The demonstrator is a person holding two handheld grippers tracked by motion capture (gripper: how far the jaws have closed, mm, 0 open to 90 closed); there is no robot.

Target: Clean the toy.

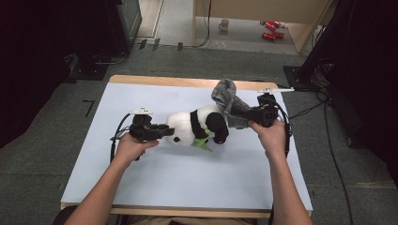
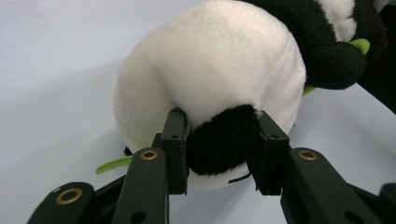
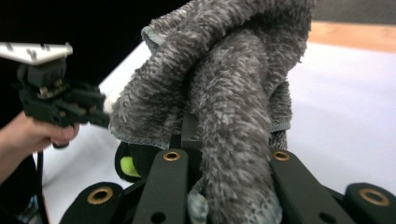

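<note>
My left hand-held gripper [image 2: 223, 151] clamps the black ear of the plush panda [image 1: 197, 125], which lies mid-bench with open white surface toward me. My right hand-held gripper [image 3: 224, 177] pinches the grey towel [image 3: 224, 88] above the panda's rear, near the bench [image 1: 141, 187] far edge.

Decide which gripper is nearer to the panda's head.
Left. The left gripper is clamped on a black ear of the panda's head; the right gripper holds the grey cloth at the panda's far end.

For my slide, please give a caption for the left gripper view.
Left gripper clamps the black ear of a plush panda on the white table.
</note>
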